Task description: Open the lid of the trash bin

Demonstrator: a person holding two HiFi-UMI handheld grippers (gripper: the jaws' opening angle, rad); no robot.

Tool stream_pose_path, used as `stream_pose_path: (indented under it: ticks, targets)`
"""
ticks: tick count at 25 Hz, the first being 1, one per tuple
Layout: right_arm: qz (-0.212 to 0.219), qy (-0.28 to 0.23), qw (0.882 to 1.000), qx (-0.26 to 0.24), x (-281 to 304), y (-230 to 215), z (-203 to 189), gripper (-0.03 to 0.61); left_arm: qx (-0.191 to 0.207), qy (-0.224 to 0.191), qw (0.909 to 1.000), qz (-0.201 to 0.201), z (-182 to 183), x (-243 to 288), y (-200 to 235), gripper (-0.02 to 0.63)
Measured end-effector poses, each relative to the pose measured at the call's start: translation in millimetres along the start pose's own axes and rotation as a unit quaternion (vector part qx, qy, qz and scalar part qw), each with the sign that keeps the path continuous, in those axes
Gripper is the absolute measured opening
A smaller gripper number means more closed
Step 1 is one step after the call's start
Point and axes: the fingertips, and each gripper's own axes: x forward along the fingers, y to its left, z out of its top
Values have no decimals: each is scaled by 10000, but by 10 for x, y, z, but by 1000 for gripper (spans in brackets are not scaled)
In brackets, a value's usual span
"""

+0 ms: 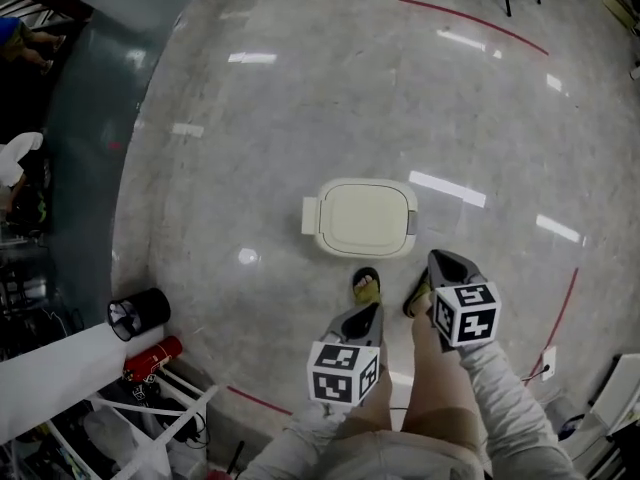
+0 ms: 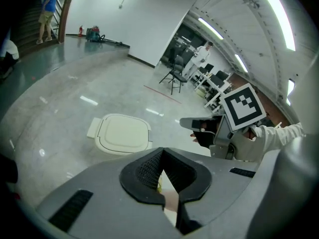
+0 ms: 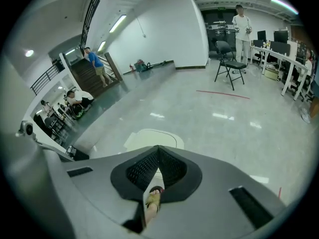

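The cream trash bin (image 1: pixel 326 244) sits on the shiny floor (image 1: pixel 300 88), and its lid (image 1: pixel 365 216) is down flat. The job has not really started; I think this is the step of getting close. The left gripper (image 1: pixel 371 312) and the right gripper (image 1: pixel 438 260) hang near the bin, on the person's side of it, not touching it. Both have their jaws pressed together with nothing in them. Next, one gripper must go down to the lid's edge and lift it.

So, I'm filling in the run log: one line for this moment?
trash bin lid: closed | left gripper: shut, empty | right gripper: shut, empty | contact: none
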Motion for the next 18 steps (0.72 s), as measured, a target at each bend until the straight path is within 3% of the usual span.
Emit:
stream_pose_path:
  ticks: [18]
  targets:
    - [23,715,9974,-106,1366,-606,-656,-3,-748,285,9966,207,-577,946,270,5]
